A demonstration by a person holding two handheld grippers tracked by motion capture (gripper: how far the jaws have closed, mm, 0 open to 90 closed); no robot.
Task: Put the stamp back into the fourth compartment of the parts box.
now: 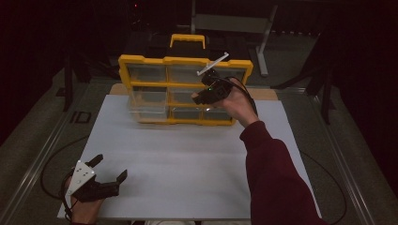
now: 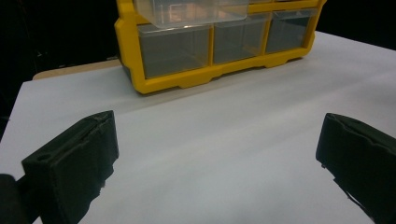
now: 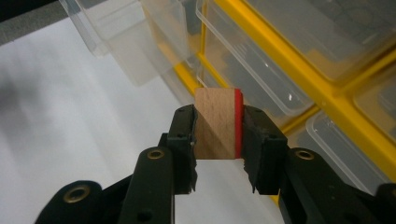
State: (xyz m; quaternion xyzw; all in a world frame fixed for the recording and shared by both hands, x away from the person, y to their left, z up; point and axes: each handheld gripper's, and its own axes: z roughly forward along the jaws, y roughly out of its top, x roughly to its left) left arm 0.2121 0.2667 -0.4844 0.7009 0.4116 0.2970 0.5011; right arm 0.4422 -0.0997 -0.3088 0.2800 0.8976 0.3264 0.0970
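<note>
A yellow organiser with clear plastic drawers stands upright at the far middle of the white table. One clear drawer on its left side is pulled out. My right gripper hovers in front of the organiser's right half, shut on a small wooden block with a red face. My left gripper rests near the front left corner of the table, open, with nothing between its jaws. In the left gripper view the organiser sits far ahead with the pulled-out drawer jutting over the lower ones.
The yellow handle tops the organiser. A metal table leg stands behind it in the dark. Cables trail off the table's left side. A broad stretch of white table lies between the two grippers.
</note>
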